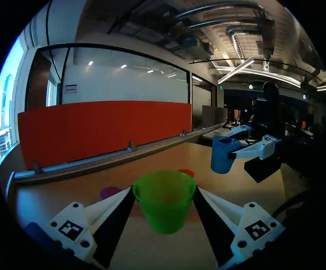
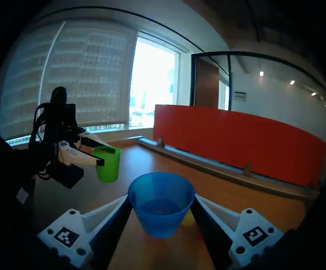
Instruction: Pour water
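A green cup (image 1: 165,202) stands upright between the fingers of my left gripper (image 1: 163,211), which is shut on it above the wooden table (image 1: 217,162). My right gripper (image 2: 162,211) is shut on a blue cup (image 2: 161,208), also upright, with what looks like water in its bottom. In the left gripper view the blue cup (image 1: 223,154) hangs to the right and farther off, held by the right gripper (image 1: 244,150). In the right gripper view the green cup (image 2: 107,163) is at the left, held by the left gripper (image 2: 84,155).
An orange divider panel (image 1: 104,128) runs along the table's far edge on a metal rail. Round coloured spots, one red (image 1: 186,172) and one purple (image 1: 110,192), lie on the table. A bright window (image 2: 154,85) stands behind the divider's end.
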`<action>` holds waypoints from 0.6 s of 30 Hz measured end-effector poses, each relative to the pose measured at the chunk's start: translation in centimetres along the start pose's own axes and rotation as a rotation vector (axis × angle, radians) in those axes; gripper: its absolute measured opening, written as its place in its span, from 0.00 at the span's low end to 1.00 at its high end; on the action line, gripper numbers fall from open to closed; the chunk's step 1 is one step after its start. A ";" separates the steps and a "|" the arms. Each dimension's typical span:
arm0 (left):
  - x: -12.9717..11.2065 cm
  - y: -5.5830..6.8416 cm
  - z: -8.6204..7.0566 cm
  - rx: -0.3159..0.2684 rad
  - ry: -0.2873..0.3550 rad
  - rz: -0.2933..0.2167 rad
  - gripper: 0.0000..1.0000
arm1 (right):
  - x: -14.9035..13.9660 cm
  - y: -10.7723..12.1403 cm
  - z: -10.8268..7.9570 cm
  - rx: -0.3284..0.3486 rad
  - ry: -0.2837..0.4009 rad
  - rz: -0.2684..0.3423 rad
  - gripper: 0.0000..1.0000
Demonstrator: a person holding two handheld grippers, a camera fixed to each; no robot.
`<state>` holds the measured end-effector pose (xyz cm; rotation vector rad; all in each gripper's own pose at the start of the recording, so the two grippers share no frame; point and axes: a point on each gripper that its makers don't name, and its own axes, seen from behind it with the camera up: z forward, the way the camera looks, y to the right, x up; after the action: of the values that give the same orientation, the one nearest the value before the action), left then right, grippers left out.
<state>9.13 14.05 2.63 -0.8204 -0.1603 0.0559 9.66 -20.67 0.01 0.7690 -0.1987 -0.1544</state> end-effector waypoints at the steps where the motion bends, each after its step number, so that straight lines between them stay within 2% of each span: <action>1: 0.1 0.1 0.0 -0.002 0.002 -0.002 0.89 | 0.1 0.0 0.0 -0.001 0.002 0.000 0.90; 18: 0.7 0.7 -0.2 -0.011 0.011 0.011 0.89 | 1.7 0.3 -0.3 -0.010 0.076 -0.012 0.90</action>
<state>9.86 14.46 2.07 -0.8321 -0.1460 0.0611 11.41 -20.59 0.26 0.7652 -0.1213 -0.1370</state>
